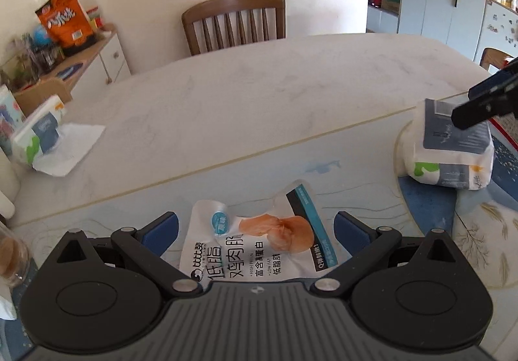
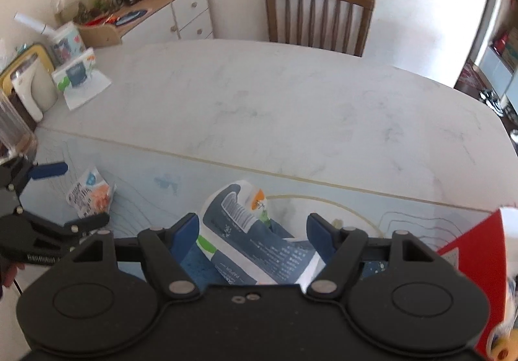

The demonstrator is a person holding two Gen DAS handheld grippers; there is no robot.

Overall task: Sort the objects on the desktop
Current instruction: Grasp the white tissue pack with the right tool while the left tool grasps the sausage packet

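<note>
The left gripper [image 1: 255, 233] has its 2 jaws spread wide, either side of a white snack pouch [image 1: 255, 247] lying flat on the pale blue mat [image 1: 226, 173]; its print reads 低脂 鸡肉肠, "LOW FAT". The right gripper [image 2: 252, 231] is likewise spread around a tissue pack [image 2: 255, 244] marked "PAPER". At 12 o'clock the mat's edge meets bare marble table [image 2: 291, 102], running open to a wooden chair [image 2: 319, 16]. At 10 o'clock sits a second tissue pack [image 2: 76, 71].
</note>
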